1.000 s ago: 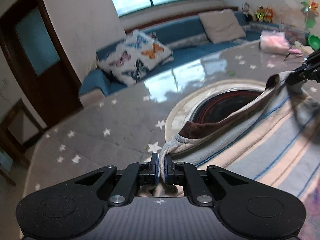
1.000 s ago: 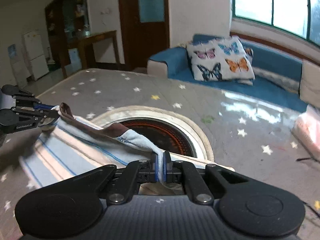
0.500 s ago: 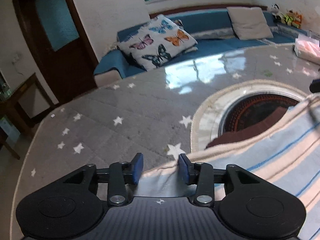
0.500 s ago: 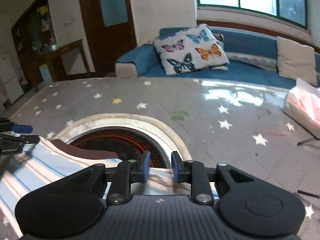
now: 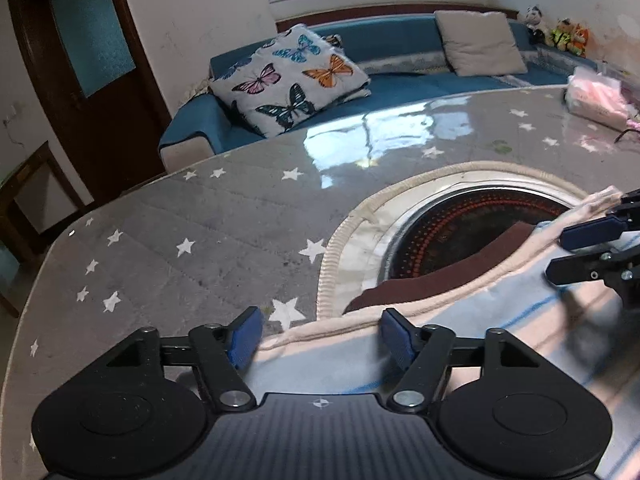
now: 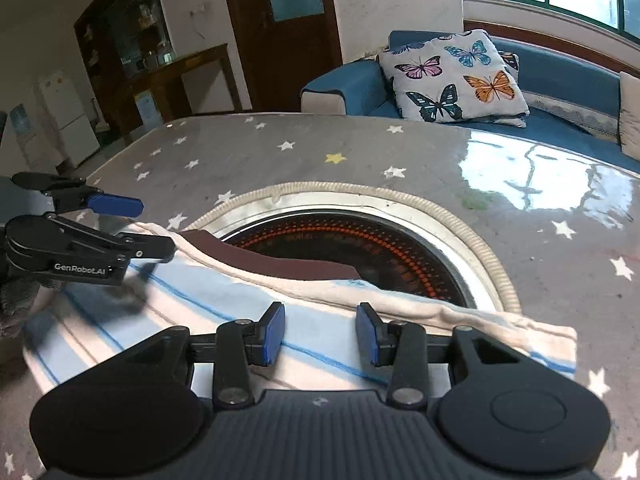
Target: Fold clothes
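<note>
striped garment (image 6: 224, 320) — flat on table (image 6: 280, 160)

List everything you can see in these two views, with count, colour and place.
garment: one, pale with blue stripes and a brown band, lying flat on the table, partly over the burner
table: one, grey cover with stars
burner: one, dark round with red dots, set in the table
sofa: one, blue, behind the table
butterfly cushion: one, white, on the sofa
beige cushion: one, on the sofa
door: one, dark brown
left hand-held gripper: black, blue pads, jaws opening, over the garment
right hand-held gripper: same, jaws opening, over the garment
</note>
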{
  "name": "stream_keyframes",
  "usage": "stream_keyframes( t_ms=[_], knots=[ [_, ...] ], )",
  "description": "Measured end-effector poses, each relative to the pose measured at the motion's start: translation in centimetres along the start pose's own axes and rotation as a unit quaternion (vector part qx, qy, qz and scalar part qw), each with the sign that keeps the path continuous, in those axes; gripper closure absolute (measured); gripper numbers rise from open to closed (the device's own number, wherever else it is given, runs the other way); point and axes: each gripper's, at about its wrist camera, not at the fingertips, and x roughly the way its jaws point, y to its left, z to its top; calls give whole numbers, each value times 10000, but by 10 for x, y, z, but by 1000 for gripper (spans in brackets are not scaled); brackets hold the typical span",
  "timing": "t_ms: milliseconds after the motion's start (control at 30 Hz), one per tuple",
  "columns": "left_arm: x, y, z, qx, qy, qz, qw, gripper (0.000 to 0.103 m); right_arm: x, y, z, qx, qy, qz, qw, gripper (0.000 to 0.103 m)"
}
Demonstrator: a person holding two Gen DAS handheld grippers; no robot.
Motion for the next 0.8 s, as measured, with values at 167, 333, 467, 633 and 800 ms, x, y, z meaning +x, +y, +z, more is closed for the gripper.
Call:
stream_keyframes(
  t_ms=[167,333,467,633,800],
  knots=[
    [11,1,-3,-62,18,153,9999,17,7,-1,1,132,-46,-121,9998,63],
    [1,3,-4,-106,-88,167,9998,16,4,13,5,-32,-118,-225,9997,60],
    [-13,9,-8,-128,-226,202,9995,11,10,30,9,-132,-144,-192,9996,59],
    [-28,19,-27,-167,-227,291,9992,6,24,58,9,-540,-169,-364,9977,54],
    [-37,27,-54,-127,-151,468,9987,3,32,83,5,-857,-166,-443,9952,49]
  ],
)
